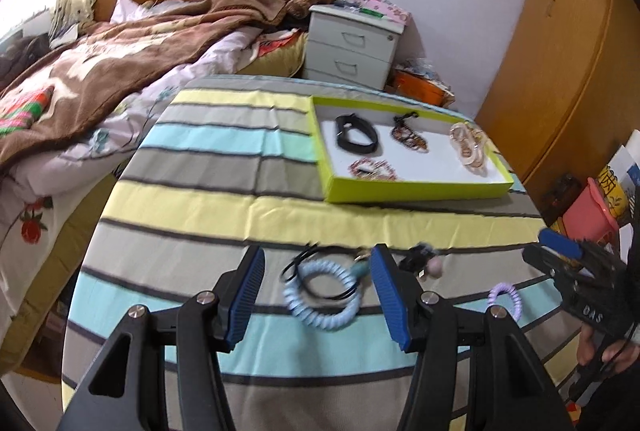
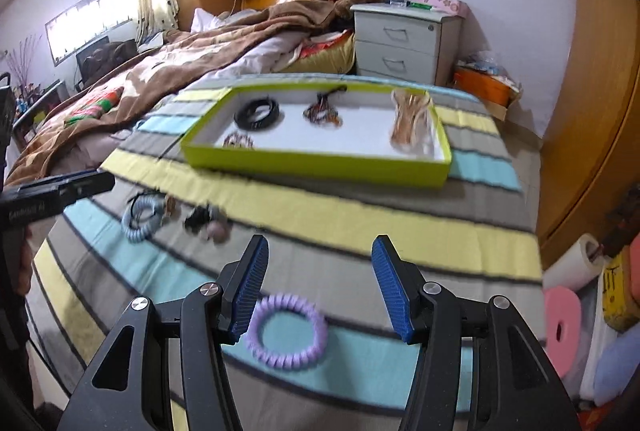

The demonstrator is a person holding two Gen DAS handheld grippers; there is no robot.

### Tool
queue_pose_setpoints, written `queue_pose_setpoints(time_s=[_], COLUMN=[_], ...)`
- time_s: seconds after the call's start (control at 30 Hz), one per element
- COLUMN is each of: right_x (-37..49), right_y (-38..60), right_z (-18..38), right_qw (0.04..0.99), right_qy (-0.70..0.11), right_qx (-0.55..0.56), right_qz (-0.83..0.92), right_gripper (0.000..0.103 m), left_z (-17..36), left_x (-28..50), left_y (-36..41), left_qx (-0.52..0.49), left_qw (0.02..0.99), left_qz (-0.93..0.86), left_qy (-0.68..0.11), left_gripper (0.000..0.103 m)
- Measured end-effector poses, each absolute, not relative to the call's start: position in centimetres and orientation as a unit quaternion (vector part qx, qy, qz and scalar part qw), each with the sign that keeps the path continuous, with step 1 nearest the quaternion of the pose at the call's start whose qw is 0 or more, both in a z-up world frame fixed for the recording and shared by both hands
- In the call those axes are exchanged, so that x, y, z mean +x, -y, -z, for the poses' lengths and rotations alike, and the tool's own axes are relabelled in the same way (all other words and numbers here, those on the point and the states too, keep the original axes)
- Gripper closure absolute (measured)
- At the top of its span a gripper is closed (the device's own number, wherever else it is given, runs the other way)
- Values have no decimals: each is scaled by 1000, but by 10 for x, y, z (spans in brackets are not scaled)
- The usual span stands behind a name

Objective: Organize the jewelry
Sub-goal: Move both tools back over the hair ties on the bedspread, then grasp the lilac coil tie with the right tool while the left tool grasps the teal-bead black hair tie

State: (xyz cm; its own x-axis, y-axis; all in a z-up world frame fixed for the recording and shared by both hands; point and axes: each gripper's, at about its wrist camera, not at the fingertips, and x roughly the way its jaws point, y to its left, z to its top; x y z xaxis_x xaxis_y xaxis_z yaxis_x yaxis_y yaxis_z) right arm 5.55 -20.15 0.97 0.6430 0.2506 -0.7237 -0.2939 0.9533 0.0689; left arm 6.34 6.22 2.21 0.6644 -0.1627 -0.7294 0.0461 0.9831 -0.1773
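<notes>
A lime-green tray [image 1: 416, 189] [image 2: 316, 165] on the striped cloth holds a black band [image 1: 356, 135] [image 2: 257, 114], a beaded piece [image 1: 408, 137] [image 2: 322, 113], a pink-red bracelet [image 1: 372, 169] [image 2: 238, 140] and beige bracelets [image 1: 468, 147] [image 2: 408, 123]. My left gripper [image 1: 318, 263] is open above a light-blue coil band [image 1: 322, 295] [image 2: 140, 217] with a black cord. A black-and-pink hair tie [image 1: 424, 259] [image 2: 208, 223] lies beside it. My right gripper [image 2: 318, 251] [image 1: 560, 247] is open over a purple coil band [image 2: 286, 331] [image 1: 505, 301].
The table [image 1: 200, 207] wears a striped cloth; its edges drop off left and right. A bed [image 1: 100, 71] lies to the left, a white nightstand [image 1: 352, 47] behind, a wooden wardrobe [image 1: 560, 71] right. Pink and yellow items [image 2: 568, 327] sit on the floor at right.
</notes>
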Motion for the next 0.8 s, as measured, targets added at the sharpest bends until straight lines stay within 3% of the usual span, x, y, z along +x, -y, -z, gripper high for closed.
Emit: queue_pose_setpoints(time_s=[0.6, 0.8], right_x=[41, 40], right_y=[202, 196], right_z=[21, 22], right_qw=[887, 886], right_qy=[-441, -438], right_qx=[-60, -74], right_qz=[-126, -132], right_gripper=[48, 59], left_z=[8, 6], left_x=[58, 58], left_y=[-86, -81], left_qx=[-90, -85], left_qw=[896, 896], left_qz=[48, 56], left_qy=[-433, -431], left_gripper=[46, 46])
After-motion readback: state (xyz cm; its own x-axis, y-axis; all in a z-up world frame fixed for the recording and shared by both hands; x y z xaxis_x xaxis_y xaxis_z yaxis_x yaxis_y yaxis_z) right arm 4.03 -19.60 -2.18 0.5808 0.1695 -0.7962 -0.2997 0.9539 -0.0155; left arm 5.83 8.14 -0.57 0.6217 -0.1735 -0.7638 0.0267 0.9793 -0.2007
